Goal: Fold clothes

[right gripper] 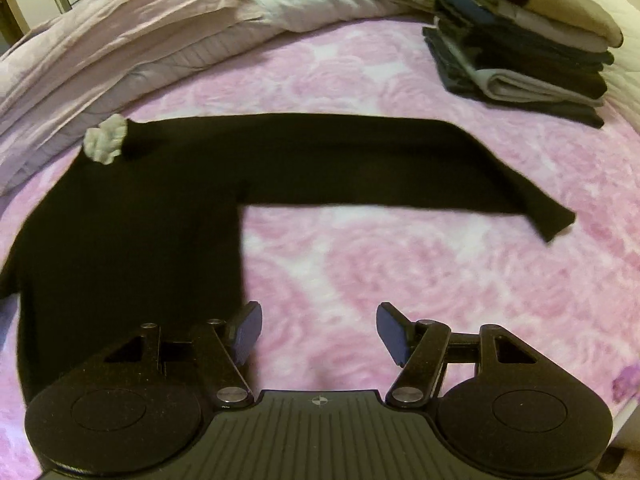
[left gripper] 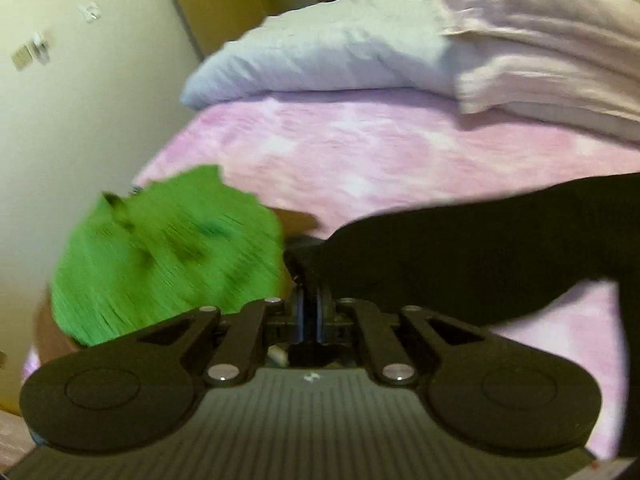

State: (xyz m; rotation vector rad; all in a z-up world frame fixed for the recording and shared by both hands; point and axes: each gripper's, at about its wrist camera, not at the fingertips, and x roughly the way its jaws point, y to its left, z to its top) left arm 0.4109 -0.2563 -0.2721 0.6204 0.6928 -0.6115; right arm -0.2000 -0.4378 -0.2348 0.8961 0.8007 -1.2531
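Left gripper (left gripper: 310, 280) jaws pinching black sweater (right gripper: 132, 216) sleeve, right gripper (right gripper: 319, 330) jaws spread over pink bedspread (right gripper: 360, 272), folded stack (right gripper: 520, 40) far right

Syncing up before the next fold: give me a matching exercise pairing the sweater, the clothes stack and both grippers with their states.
1 black sweater
2 folded stack
3 left gripper
4 right gripper

A open above pink bedspread
B piled at far right
C shut on black fabric
D lying with a sleeve stretched out

Pairs: 1-D, 2-B, 3-C, 4-A
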